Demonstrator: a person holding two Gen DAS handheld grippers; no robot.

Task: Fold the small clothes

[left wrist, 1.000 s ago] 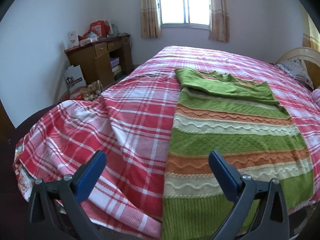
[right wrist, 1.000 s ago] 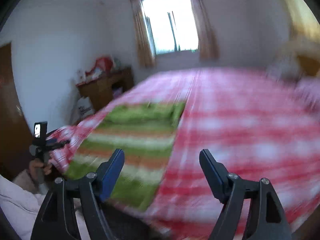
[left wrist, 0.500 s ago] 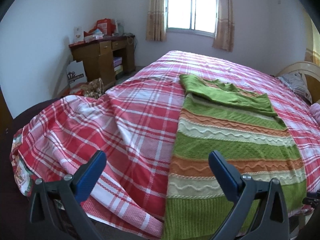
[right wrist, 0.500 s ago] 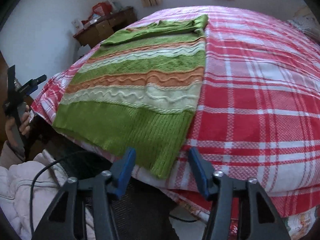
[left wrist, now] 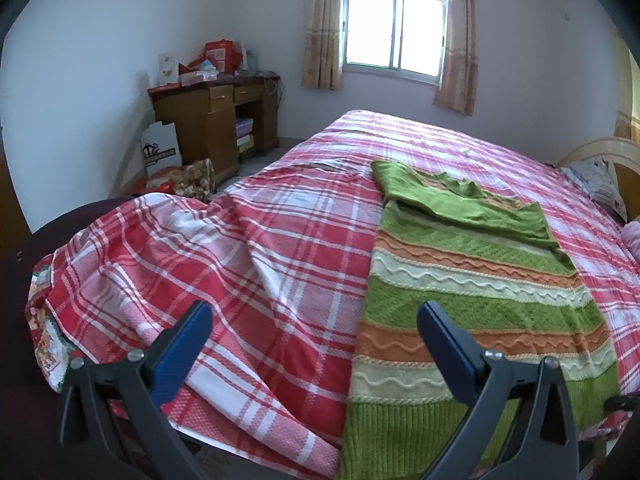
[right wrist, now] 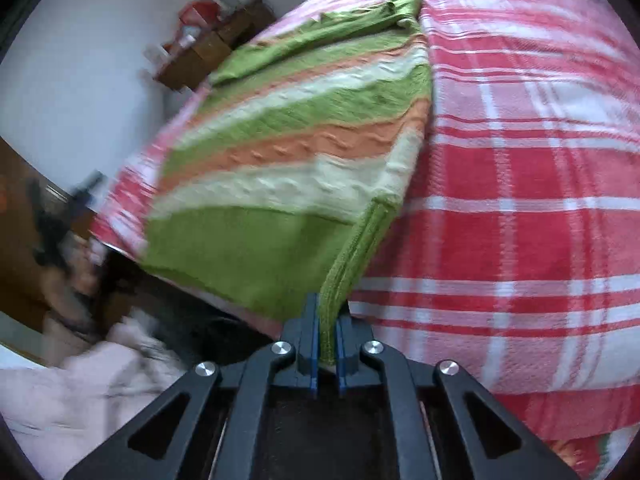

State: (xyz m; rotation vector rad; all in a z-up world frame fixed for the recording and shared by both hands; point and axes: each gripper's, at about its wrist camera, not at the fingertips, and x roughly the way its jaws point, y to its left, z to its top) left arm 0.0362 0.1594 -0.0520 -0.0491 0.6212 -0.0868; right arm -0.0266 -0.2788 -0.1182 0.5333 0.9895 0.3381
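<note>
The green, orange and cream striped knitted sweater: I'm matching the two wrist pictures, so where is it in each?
Left wrist view: striped knitted sweater lies right of centre on the red plaid bedsheet, running to the bottom edge.
Right wrist view: sweater fills the upper left; its hem corner is pinched in the right gripper.
Shared landmark: brown wooden desk.

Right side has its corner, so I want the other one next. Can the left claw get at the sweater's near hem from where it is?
Probably yes. The left claw is open just above the sweater, whose hem hangs bare over the bed edge, with nothing between.
</note>
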